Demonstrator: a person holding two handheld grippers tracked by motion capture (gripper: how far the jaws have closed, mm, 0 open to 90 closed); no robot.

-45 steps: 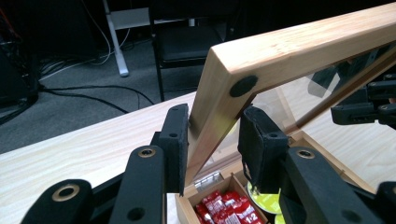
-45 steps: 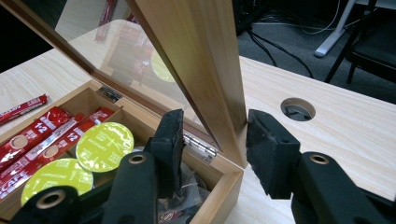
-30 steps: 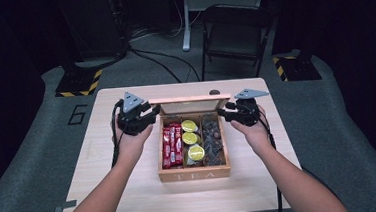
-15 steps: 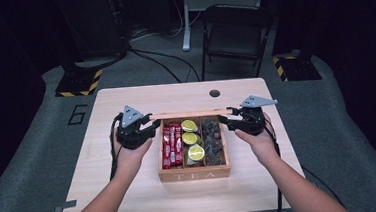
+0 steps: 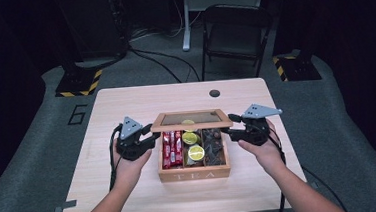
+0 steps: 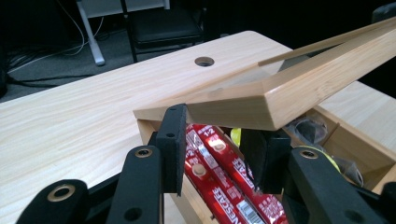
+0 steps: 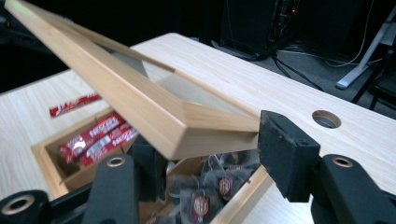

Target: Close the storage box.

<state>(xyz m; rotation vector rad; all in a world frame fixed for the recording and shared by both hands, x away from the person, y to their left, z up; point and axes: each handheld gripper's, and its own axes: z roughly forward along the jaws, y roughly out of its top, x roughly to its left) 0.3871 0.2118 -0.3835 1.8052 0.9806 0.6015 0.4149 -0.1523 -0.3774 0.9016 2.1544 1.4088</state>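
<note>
A wooden tea box point(image 5: 195, 174) sits mid-table. It holds red sachets point(image 5: 173, 148), lime-coloured rounds point(image 5: 195, 151) and dark tea bags point(image 5: 214, 147). Its glass-paned lid point(image 5: 191, 118) hangs half lowered and tilted over the back of the box. My left gripper point(image 5: 152, 138) is at the lid's left front corner. In the left gripper view the lid's rim point(image 6: 233, 105) lies across the tops of the parted jaws. My right gripper point(image 5: 230, 126) is at the right front corner. Its jaws have just been opening, with the lid's corner point(image 7: 187, 126) lying over them.
The light wood table point(image 5: 126, 105) has a round cable hole point(image 5: 214, 93) behind the box. A folding chair point(image 5: 233, 32) and black stands with yellow-striped bases point(image 5: 79, 83) stand on the floor beyond the far edge.
The lid has swung down from near upright to a half-lowered tilt. Both hands have come toward the person along the box's sides, and the right jaws stand wider.
</note>
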